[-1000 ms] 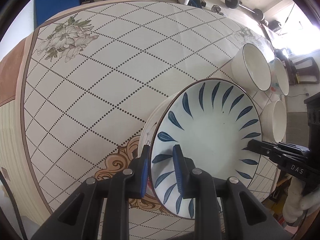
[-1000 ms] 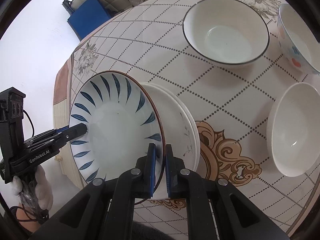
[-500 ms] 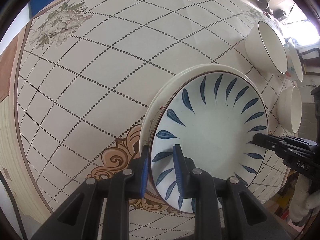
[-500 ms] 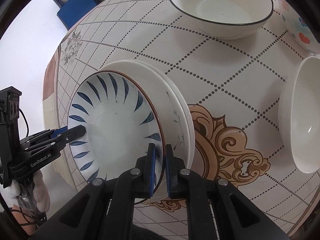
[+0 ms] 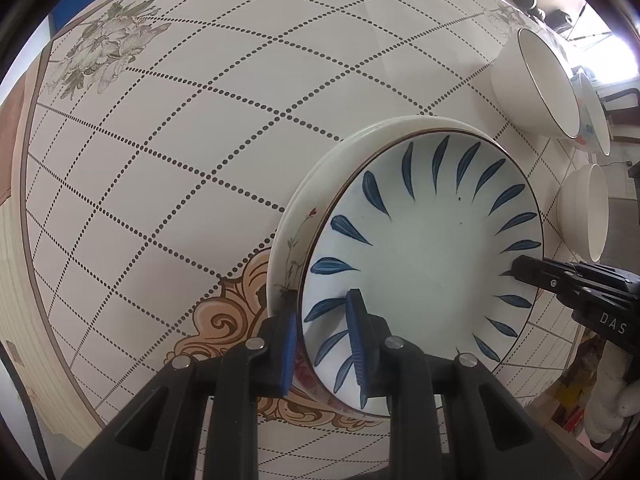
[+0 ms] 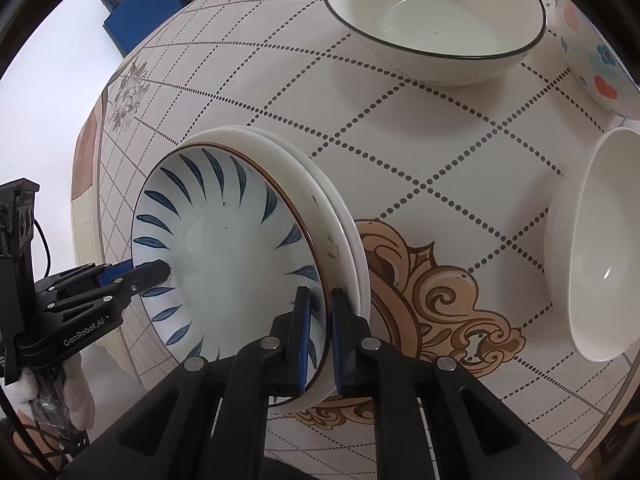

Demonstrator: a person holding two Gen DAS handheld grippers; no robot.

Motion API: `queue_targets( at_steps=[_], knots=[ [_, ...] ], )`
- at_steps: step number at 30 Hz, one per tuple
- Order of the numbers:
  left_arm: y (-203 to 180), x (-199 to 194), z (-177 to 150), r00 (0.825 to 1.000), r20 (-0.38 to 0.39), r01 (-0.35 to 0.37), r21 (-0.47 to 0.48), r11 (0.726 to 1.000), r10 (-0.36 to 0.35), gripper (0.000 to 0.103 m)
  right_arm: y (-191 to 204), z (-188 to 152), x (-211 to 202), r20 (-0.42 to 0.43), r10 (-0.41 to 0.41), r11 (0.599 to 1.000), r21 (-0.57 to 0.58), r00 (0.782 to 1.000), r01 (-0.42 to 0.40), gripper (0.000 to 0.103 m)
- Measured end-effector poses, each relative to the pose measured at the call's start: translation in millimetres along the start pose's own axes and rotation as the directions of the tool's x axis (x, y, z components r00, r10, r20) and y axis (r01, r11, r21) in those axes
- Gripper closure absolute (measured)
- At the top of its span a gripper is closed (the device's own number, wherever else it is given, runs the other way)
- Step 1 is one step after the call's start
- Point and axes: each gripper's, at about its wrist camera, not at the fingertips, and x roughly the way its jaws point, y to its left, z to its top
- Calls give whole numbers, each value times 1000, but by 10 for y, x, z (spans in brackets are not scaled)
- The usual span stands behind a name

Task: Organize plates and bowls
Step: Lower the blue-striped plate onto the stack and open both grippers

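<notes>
Done: your blue-leaf plate sits on white plates.
Grip: L gripper & R gripper both clamp its rim.
Left: release; 3 bowls unstacked.

Both wrist views (close, downward) share the blue-leaf plate.

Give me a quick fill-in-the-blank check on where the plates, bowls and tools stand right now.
1. The blue-leaf plate is clamped at its rim by ____ tools.
2. Directly beneath it sits a stack of ____ plates.
3. The number of bowls standing apart from the stack on the table is ____.
4. The bowl with the dark rim is ____ inside.

Missing words: two; white; three; empty
</notes>
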Motion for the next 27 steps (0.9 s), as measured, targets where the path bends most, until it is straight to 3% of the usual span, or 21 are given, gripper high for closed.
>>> queue_targets(
  at_steps=[6, 13, 17, 20, 22, 24, 27],
  knots=[
    [38, 0, 35, 1000, -23, 9, -24, 1000, -10, 82, 0, 5, 0, -12, -10, 1000, 19, 1000, 10, 89],
    [108, 16, 106, 998, -61, 25, -63, 998, -29, 81, -60, 58, 36, -41, 36, 997, 67, 999, -34, 89],
    [147, 24, 123, 995, -88, 39, -77, 996, -46, 79, -134, 97, 44, -64, 108, 988, 122, 992, -100, 78],
    [171, 18, 129, 993, -106, 51, -89, 995, -60, 77, -113, 112, 47, -75, 108, 988, 120, 991, -99, 74],
    [191, 18, 130, 992, -113, 54, -91, 994, -64, 77, -88, 116, 50, -85, 114, 987, 122, 990, -103, 66],
    [212, 15, 120, 991, -117, 59, -101, 993, -71, 76, -37, 122, 66, -100, 134, 985, 125, 986, -121, 50],
    [245, -30, 134, 991, -109, 67, -114, 991, -80, 72, 39, 128, 81, -123, 131, 985, 125, 984, -116, 42]
  ],
)
